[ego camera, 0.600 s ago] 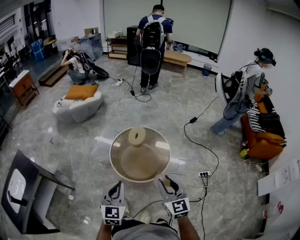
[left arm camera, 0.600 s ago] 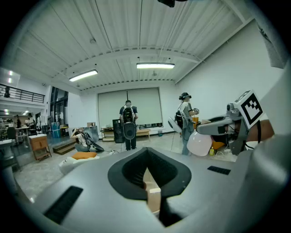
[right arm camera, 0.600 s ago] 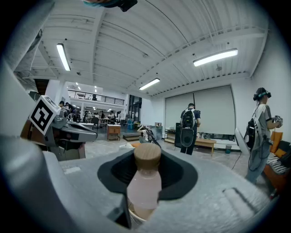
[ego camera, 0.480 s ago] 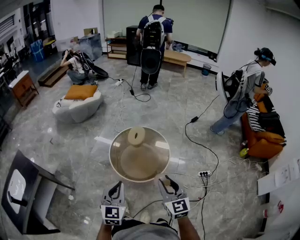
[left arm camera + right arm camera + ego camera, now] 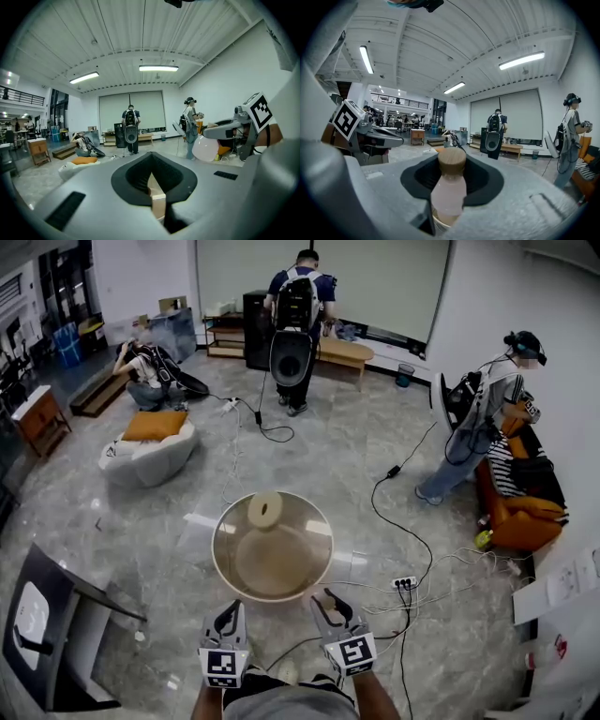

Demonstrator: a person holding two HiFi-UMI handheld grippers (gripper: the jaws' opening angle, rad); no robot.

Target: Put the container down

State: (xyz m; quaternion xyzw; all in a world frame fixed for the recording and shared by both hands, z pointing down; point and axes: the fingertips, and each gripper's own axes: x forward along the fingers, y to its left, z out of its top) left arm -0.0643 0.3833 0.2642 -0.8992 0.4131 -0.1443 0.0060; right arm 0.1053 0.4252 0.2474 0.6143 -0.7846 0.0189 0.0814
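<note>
The right gripper [image 5: 325, 604] is clamped on a pale pink frosted bottle-shaped container with a round wooden lid [image 5: 449, 187], which stands upright between its jaws. In the head view the container sits at the 5 o'clock rim of the round glass-topped table [image 5: 225, 559]; whether it touches the top is unclear. A beige ring-shaped disc [image 5: 265, 510] lies at the table's 12 o'clock. The left gripper [image 5: 228, 617], at the table's 7 o'clock, has its jaws together.

tongs [image 5: 228, 611] [image 5: 327, 602]: 2 | container [image 5: 449, 187]: 1 | other persons [image 5: 298, 298] [image 5: 141, 373] [image 5: 486, 418]: 3 | round table [image 5: 214, 554]: 1 | beanbag [image 5: 148, 454]: 1
</note>
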